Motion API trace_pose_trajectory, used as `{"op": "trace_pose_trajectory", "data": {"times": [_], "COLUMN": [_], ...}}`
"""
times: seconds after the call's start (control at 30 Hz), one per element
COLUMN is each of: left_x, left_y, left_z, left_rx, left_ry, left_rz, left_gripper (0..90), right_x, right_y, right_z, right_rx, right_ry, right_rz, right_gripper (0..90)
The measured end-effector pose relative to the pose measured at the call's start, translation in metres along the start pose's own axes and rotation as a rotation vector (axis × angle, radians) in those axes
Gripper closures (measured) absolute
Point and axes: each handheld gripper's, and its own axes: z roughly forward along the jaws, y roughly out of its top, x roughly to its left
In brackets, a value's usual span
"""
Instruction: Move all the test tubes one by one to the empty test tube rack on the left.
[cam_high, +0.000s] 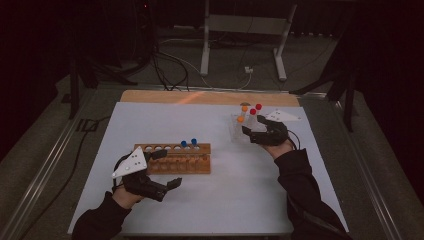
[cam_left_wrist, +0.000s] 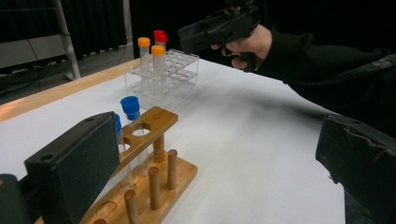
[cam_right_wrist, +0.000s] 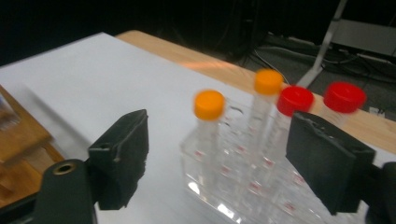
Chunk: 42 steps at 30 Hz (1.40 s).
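A wooden tube rack (cam_high: 190, 160) stands at the table's front left with two blue-capped tubes (cam_high: 188, 143) in its back row. My left gripper (cam_high: 166, 169) is open, with one jaw by the rack's left end; in the left gripper view the rack (cam_left_wrist: 159, 172) and a blue-capped tube (cam_left_wrist: 130, 106) stand next to the left jaw. At the back right a clear rack (cam_high: 237, 132) holds two orange-capped tubes (cam_right_wrist: 209, 105) and two red-capped tubes (cam_right_wrist: 295, 99). My right gripper (cam_right_wrist: 219, 130) is open beside the clear rack, with the nearest orange-capped tube in line between its jaws, untouched.
The white table cover (cam_high: 220, 200) ends at a bare wooden strip (cam_high: 210, 97) along the far edge. Beyond it, metal stand legs (cam_high: 205, 50) and cables (cam_high: 165, 65) lie on the dark floor. Open surface lies between the two racks.
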Motion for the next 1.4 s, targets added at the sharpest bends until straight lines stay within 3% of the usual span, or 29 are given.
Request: {"op": "trace_pose_trajectory", "data": {"times": [0.07,0.27,0.47,0.63,0.77,0.9,1.4], "left_x": [0.001,0.001,0.001,0.001,0.001,0.002,0.002], "left_y": [0.0,0.0,0.0,0.0,0.001,0.0,0.0], "left_z": [0.0,0.0,0.0,-0.001,-0.001,-0.001,-0.001], "left_rx": [-0.001,0.0,0.0,0.001,-0.003,0.0,0.006], "left_ry": [-0.001,-0.003,-0.003,-0.009,-0.008,-0.011,-0.017], "left_rz": [-0.002,-0.003,-0.002,-0.004,-0.002,-0.003,-0.004], "left_gripper": [0.6,0.6,0.6,0.6,0.6,0.6,0.6], "right_x": [-0.006,-0.02,-0.025,-0.03,-0.033,-0.033,-0.031], "right_y": [-0.003,-0.007,-0.007,-0.006,-0.006,-0.006,-0.002], "right_z": [0.001,0.004,0.014,0.023,0.031,0.036,0.046], "right_rx": [0.009,0.03,0.062,0.08,0.121,0.127,0.155], "right_ry": [-0.013,-0.064,-0.089,-0.118,-0.123,-0.107,-0.115], "right_rz": [0.012,0.03,0.039,0.057,0.058,0.066,0.037], "right_gripper": [24.8,41.6,55.3,59.9,63.5,65.8,74.3]}}
